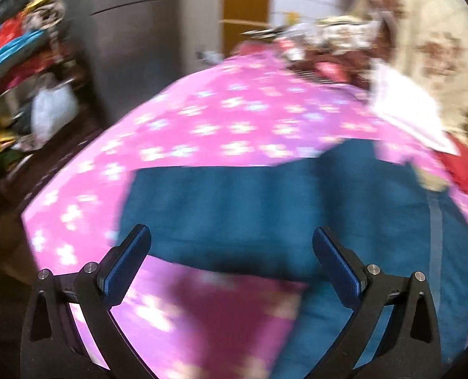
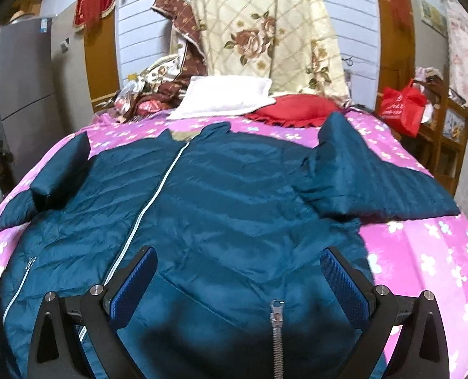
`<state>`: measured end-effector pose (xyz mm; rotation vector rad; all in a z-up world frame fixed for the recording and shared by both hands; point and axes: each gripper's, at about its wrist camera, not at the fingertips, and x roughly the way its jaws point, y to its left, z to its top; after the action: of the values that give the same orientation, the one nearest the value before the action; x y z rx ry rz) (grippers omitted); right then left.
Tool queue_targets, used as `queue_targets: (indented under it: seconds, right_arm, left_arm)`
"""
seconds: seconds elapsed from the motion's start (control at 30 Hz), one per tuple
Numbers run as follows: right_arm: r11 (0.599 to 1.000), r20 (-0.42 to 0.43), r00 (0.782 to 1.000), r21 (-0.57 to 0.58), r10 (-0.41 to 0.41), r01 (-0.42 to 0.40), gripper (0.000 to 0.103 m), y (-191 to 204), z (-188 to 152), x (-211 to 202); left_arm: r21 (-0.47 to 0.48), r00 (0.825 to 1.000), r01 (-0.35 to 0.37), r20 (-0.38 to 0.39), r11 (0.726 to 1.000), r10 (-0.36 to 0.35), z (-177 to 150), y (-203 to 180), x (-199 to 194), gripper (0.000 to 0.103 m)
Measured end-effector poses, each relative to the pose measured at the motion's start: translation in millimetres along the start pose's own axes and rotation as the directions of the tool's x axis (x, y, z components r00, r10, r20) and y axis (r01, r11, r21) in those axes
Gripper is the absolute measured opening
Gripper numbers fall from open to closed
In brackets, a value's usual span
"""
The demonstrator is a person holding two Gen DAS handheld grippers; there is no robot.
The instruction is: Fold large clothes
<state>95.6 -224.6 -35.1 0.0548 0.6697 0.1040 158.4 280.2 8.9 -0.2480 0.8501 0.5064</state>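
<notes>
Down low in the right wrist view, the right gripper (image 2: 238, 271) hangs with its blue-padded fingers spread wide and nothing between them, just above the hem of the teal jacket (image 2: 221, 195). Likewise the left gripper (image 1: 231, 252) is released, fingers apart, over a blurred teal sleeve (image 1: 234, 211) of the same garment. The jacket lies front-up and zipped on the pink flowered bedspread (image 2: 423, 259), its long axis running from the hem near the grippers to the collar (image 2: 199, 132) at the far end, with its white zipper line (image 2: 152, 195) slanting left of centre and a metal pocket zip (image 2: 277, 315) near the hem. One sleeve (image 2: 373, 183) juts out to the right; the other is bent back at the left. Beyond the collar sit a white pillow (image 2: 224, 94), a red cushion (image 2: 294, 109) and a cream rose-print quilt (image 2: 265, 31). A red bag (image 2: 401, 107) with unreadable white print stands at the right, a grey fridge (image 2: 22, 94) at the left.
</notes>
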Motion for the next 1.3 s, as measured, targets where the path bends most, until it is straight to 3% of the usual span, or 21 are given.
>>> queue_targets:
  seconds: [0.1, 0.23, 0.37, 0.63, 0.73, 0.8, 0.87, 1.0, 1.13, 1.3]
  right_arm:
    - [1.0, -0.019, 1.0, 0.004, -0.001, 0.001, 0.103, 0.9, -2.4, 4.6]
    - [1.0, -0.033, 0.999, 0.004, -0.012, 0.012, 0.103, 1.5, -4.0, 10.4]
    - [1.0, -0.075, 0.997, 0.005, -0.012, 0.012, 0.103, 3.8, -6.2, 23.3]
    - [0.999, -0.088, 0.996, 0.005, -0.034, 0.035, 0.103, 4.0, -8.0, 27.5]
    - [0.999, -0.091, 0.995, 0.013, -0.039, 0.041, 0.103, 2.5, -8.2, 28.1]
    - [0.999, -0.095, 0.995, 0.018, -0.041, 0.043, 0.103, 1.9, -7.9, 29.0]
    - [0.999, -0.095, 0.994, 0.02, -0.046, 0.048, 0.103, 0.6, -7.6, 29.1]
    - [0.996, -0.069, 0.994, 0.037, -0.081, 0.084, 0.103, -6.5, -5.6, 23.5]
    - [0.992, -0.075, 0.992, 0.061, -0.102, 0.106, 0.103, -15.2, -4.9, 23.0]
    - [0.991, -0.093, 0.99, 0.072, -0.106, 0.113, 0.103, -19.2, -5.0, 24.7]
  left_arm:
    - [-0.051, 0.995, -0.086, -0.061, 0.995, 0.083, -5.6, 55.4, 45.8, 0.103]
    - [-0.13, 0.983, -0.117, -0.155, 0.985, 0.096, -23.3, 106.8, 93.8, 0.102]
    - [-0.129, 0.979, -0.094, -0.192, 0.987, 0.068, -29.4, 109.0, 121.4, 0.103]
    - [-0.062, 0.984, -0.063, -0.17, 0.996, 0.052, -15.6, 85.5, 137.5, 0.101]
    - [-0.017, 0.992, -0.023, -0.121, 1.0, 0.021, -15.6, 69.3, 129.5, 0.067]
    - [0.008, 0.994, -0.029, -0.105, 1.0, 0.029, -17.3, 58.7, 123.9, 0.025]
    - [0.009, 0.993, -0.067, -0.092, 0.998, 0.067, -18.3, 52.8, 119.3, 0.015]
    - [-0.145, 0.98, -0.198, -0.033, 0.969, 0.195, -13.2, 93.1, 96.9, 0.011]
    - [-0.261, 0.953, -0.301, -0.06, 0.917, 0.296, -6.0, 159.5, 80.2, 0.011]
    - [-0.267, 0.935, -0.353, -0.064, 0.897, 0.349, 0.3, 187.6, 61.8, 0.009]
